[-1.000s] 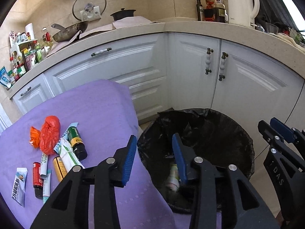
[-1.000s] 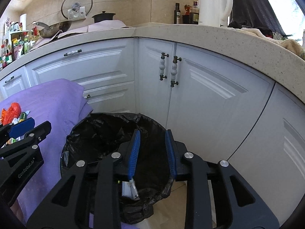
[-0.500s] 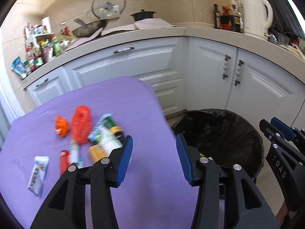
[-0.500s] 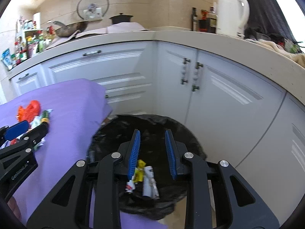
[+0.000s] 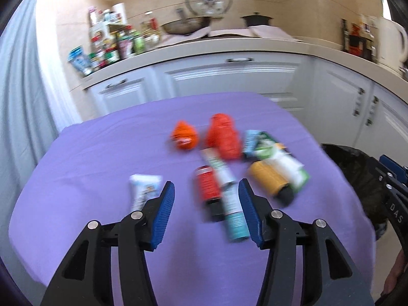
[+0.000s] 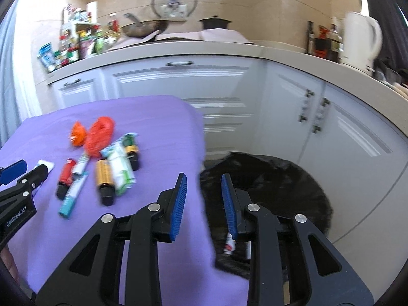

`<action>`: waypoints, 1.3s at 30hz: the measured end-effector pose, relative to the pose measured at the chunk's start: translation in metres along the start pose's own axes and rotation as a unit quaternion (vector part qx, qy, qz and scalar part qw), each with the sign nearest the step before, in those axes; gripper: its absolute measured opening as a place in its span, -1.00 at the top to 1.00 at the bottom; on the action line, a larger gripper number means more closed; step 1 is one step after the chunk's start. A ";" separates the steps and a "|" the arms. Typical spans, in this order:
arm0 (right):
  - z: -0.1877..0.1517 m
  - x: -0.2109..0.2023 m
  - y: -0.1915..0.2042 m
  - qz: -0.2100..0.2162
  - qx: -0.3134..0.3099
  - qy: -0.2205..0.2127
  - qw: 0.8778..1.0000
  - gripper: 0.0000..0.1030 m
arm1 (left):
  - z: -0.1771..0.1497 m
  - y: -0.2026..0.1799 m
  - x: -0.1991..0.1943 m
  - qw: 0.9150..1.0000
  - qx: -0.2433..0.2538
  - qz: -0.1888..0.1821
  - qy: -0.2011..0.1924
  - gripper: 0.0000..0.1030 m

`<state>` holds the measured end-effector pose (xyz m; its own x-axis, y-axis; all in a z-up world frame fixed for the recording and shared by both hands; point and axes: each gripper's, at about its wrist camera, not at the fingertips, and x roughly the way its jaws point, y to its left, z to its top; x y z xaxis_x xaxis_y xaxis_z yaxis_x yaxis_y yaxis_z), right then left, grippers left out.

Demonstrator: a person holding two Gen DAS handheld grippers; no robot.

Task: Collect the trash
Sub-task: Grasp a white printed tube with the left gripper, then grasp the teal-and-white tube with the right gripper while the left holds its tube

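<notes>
Several pieces of trash lie on a purple-covered table (image 5: 102, 153): a red bottle (image 5: 207, 186), a teal-ended tube (image 5: 229, 204), a yellow bottle (image 5: 267, 181), a white sachet (image 5: 144, 191), two orange bags (image 5: 183, 137). My left gripper (image 5: 206, 211) is open and empty, above the table with the red bottle and tube between its fingers' line. My right gripper (image 6: 204, 199) is open and empty over the table's right edge, beside the black-lined bin (image 6: 280, 186). Trash (image 6: 229, 242) lies inside the bin.
White kitchen cabinets (image 6: 255, 97) curve behind the table and bin. The counter holds a wok (image 6: 145, 28), a kettle (image 6: 359, 40) and several bottles and packets (image 6: 74, 48). A curtain (image 5: 23, 76) hangs at the left.
Both grippers have swung left from over the bin toward the table. The left gripper now faces the trash pile. The right gripper's jaws have opened wider.
</notes>
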<state>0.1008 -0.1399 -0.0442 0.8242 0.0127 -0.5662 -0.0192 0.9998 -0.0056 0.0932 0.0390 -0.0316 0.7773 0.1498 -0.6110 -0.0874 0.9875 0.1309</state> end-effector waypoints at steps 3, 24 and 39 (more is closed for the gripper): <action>0.000 0.003 0.021 0.012 -0.018 0.005 1.000 0.45 | -0.005 0.022 0.002 1.000 -0.016 0.017 0.006 -0.07; 0.003 0.019 0.074 0.039 -0.062 0.033 0.997 0.45 | -0.028 0.080 0.046 0.993 -0.077 0.015 0.090 0.05; 0.001 0.017 0.111 0.070 -0.089 0.040 0.993 0.44 | -0.036 0.104 0.044 0.992 -0.091 0.015 0.088 0.75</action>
<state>0.1138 -0.0290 -0.0536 0.7590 0.1438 -0.6350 -0.2370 0.9694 -0.0638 0.0958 0.1505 -0.0731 0.6537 0.1691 -0.7376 -0.2324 0.9725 0.0169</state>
